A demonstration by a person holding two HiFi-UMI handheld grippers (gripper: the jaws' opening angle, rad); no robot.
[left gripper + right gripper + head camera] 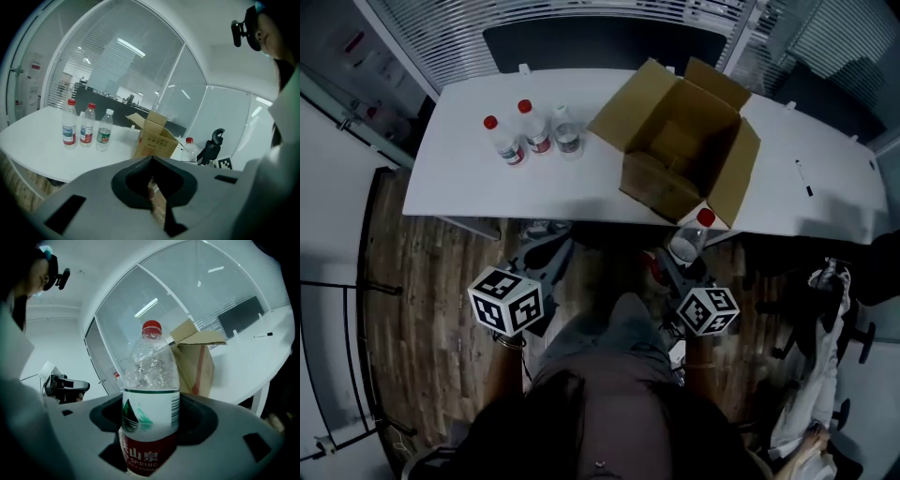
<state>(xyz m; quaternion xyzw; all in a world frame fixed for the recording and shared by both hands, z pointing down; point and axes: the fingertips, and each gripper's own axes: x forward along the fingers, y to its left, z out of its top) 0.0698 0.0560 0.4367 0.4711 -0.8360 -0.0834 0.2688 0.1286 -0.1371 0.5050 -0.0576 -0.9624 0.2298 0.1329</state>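
The right gripper [673, 272] is closed on a bottle [151, 394], which is clasped round its lower label band in the rounded cut-outs of the jaws. The bottle stands upright with its red cap on. In the head view it is seen right of centre, off the bench [487, 192], just before the bench's near edge and under the lowest flap of the box [680, 150].

The left gripper [546, 251] is seen left of centre at like height. Its jaws are drawn together with only a slit between them, and nothing is held.

On the bench the open box is set at upper centre, and three more bottles [534, 131] are stood close together at upper left. A pen [803, 176] is laid at the far right.

The clear wall looks thin, so a firm but not crushing hold on the label band is judged best. The bottle should be held upright and carried clear of the bench edge and the hanging flap.
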